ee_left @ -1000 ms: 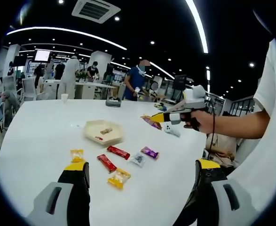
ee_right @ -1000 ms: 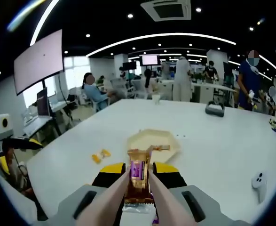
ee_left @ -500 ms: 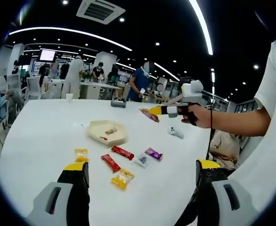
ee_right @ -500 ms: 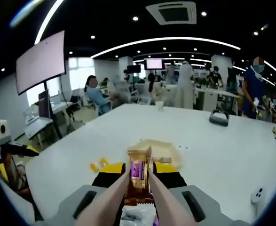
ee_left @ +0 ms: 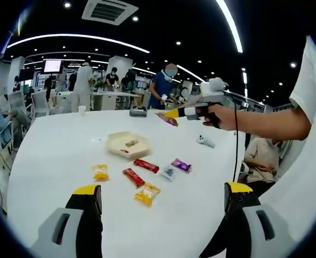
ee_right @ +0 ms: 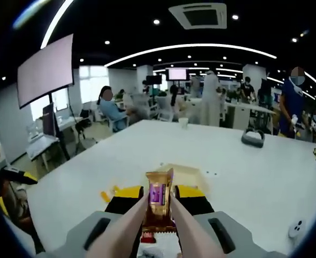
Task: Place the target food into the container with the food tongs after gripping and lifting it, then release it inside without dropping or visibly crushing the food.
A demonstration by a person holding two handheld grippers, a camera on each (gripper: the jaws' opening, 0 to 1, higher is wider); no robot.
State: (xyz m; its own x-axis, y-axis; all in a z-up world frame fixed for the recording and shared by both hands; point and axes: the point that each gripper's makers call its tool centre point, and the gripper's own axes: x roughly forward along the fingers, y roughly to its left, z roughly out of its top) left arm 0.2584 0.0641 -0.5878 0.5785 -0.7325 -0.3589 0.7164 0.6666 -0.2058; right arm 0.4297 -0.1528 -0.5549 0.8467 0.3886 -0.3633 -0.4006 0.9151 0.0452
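Presently, the right tool (ee_right: 159, 200) is clamped on a pair of pale food tongs (ee_right: 175, 220), and the tong tips pinch a gold-and-purple wrapped snack (ee_right: 158, 202), which stands upright between them, raised off the white worktop (ee_right: 254, 172). Directly behind the snack, at 12 o'clock from it, lies the beige hexagonal container (ee_right: 187, 173), partly hidden by it. A yellow wrapped sweet (ee_right: 105, 196) lies on the worktop at 9 o'clock from the tool.

From the left gripper view, the left tool (ee_left: 160, 201) has its jaws wide apart and holds nothing. The right tool (ee_left: 175, 113) appears high at 1 o'clock, gripped in a person's hand (ee_left: 222, 116), with the snack (ee_left: 167, 119) at its tip, above the worktop (ee_left: 55, 156) and to the 2 o'clock side of the container (ee_left: 123, 145). The container holds a small wrapped item; detail is too small to tell. Spread on the worktop nearer than the container are two red bars (ee_left: 146, 165), a purple packet (ee_left: 181, 165), a clear packet (ee_left: 168, 172) and two yellow packets (ee_left: 147, 194). A white controller (ee_left: 205, 141) lies at 3 o'clock from the container.
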